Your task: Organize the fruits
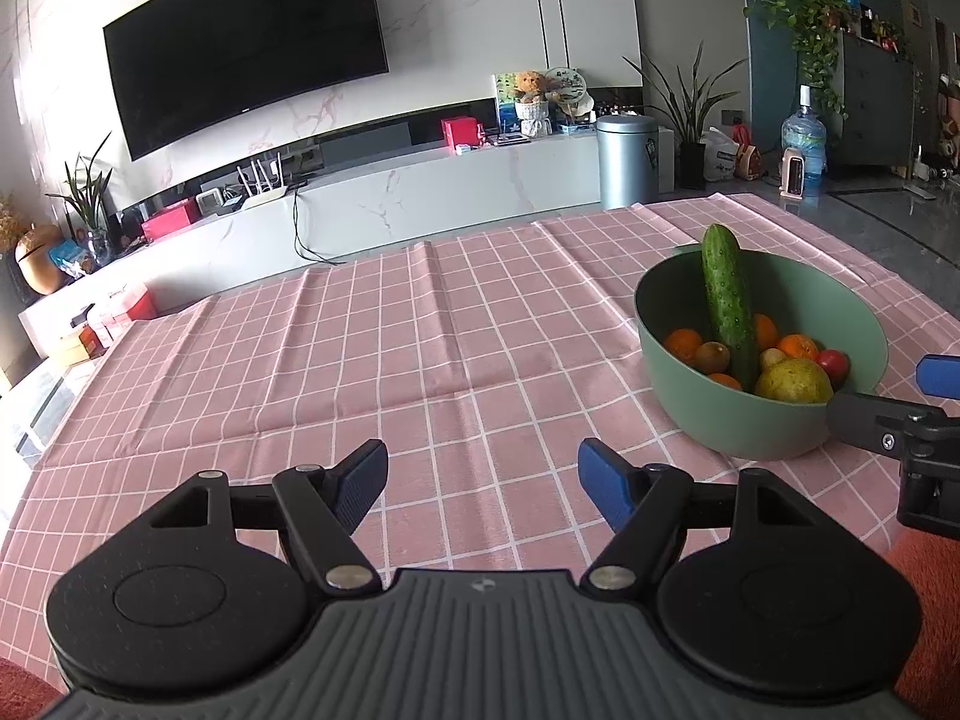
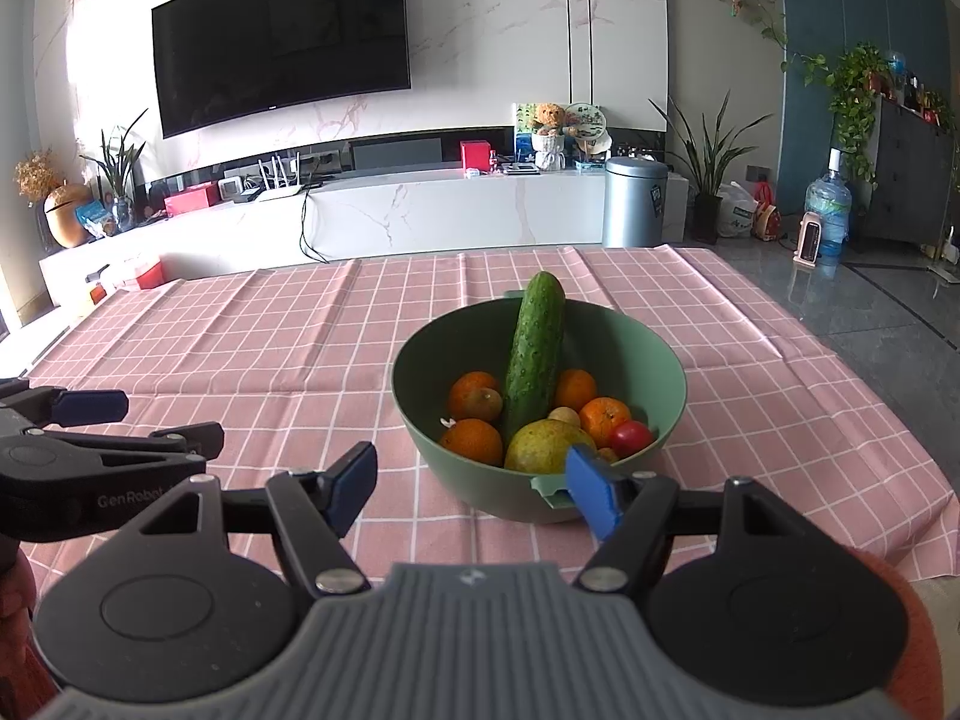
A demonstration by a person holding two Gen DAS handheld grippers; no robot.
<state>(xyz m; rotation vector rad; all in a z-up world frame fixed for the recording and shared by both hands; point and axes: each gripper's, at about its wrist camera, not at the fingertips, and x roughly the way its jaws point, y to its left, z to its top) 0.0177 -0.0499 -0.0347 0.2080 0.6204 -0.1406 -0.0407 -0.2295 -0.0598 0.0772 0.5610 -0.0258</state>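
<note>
Right wrist: cucumber [image 2: 534, 354] upright in bowl [image 2: 672, 384], tablecloth [image 2: 270, 330]

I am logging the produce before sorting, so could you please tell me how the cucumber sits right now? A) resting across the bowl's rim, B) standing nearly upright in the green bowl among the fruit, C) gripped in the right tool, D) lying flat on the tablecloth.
B: the cucumber rises steeply out of the green bowl with oranges around its base, and neither tool touches it.
</note>
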